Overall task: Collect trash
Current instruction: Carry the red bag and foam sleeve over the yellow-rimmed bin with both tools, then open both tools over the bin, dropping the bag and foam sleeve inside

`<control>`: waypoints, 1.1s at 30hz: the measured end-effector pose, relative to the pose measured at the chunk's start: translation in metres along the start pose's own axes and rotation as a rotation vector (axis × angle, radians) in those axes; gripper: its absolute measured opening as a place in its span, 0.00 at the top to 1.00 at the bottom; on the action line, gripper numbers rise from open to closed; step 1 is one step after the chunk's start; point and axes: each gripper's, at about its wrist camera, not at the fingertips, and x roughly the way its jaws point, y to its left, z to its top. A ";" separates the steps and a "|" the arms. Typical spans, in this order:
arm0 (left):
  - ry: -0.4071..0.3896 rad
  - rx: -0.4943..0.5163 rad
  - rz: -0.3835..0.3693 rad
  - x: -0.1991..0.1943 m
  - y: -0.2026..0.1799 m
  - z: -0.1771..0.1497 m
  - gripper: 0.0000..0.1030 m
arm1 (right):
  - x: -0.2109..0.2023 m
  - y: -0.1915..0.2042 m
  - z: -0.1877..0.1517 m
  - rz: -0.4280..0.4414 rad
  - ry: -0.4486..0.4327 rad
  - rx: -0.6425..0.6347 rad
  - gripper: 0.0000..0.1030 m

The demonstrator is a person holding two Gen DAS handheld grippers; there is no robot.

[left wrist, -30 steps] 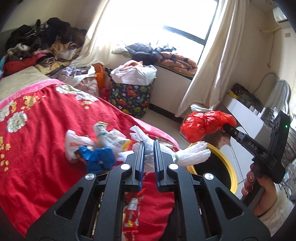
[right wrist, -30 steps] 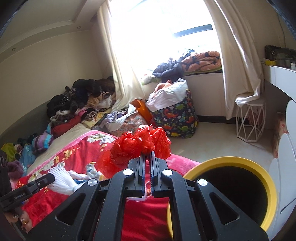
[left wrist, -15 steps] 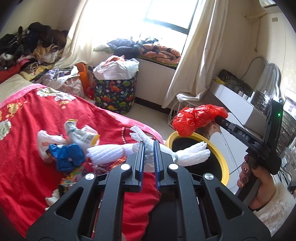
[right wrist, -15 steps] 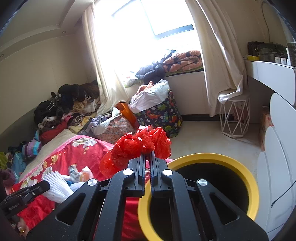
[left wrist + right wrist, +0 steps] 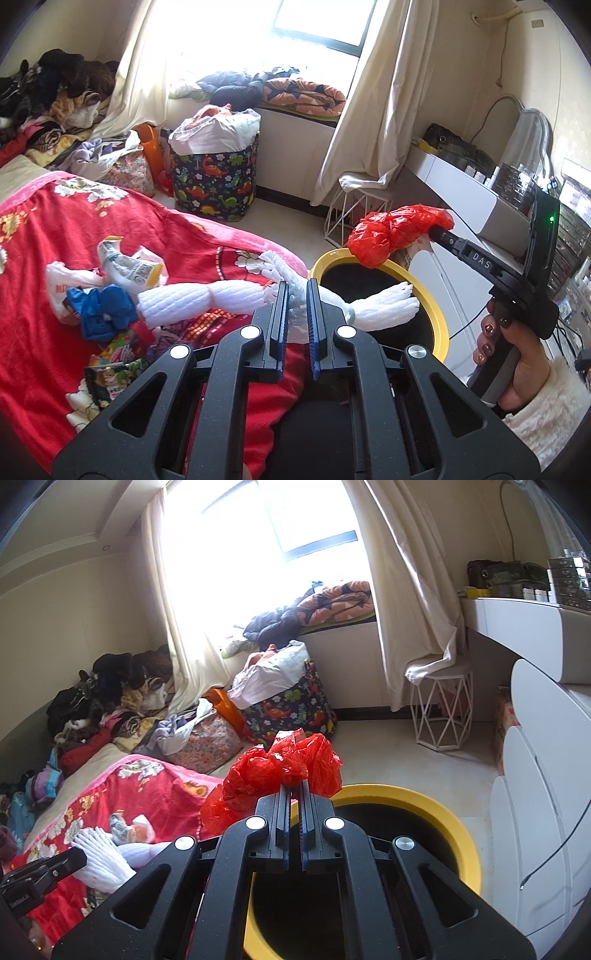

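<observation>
Red plastic bag (image 5: 280,775) pinched in right gripper (image 5: 294,794), seemingly above yellow-rimmed bin (image 5: 424,808).

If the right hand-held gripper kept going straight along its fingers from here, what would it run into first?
Apart from the red plastic bag the right hand-held gripper already clamps, probably the far yellow rim of the trash bin, or bare floor just beyond it. Depth is unclear in this fisheye view.

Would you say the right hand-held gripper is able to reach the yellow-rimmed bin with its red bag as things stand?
Probably yes: the right hand-held gripper, shut on the red plastic bag, is already by the bin's open mouth, with nothing between.
</observation>
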 end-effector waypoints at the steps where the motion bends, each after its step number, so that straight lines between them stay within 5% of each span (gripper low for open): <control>1: 0.003 0.002 -0.002 0.002 -0.001 0.000 0.95 | 0.000 -0.003 0.000 -0.009 0.000 0.002 0.96; 33: 0.118 0.076 -0.027 0.062 -0.035 -0.010 0.94 | 0.013 -0.067 -0.016 -0.143 0.089 0.073 0.96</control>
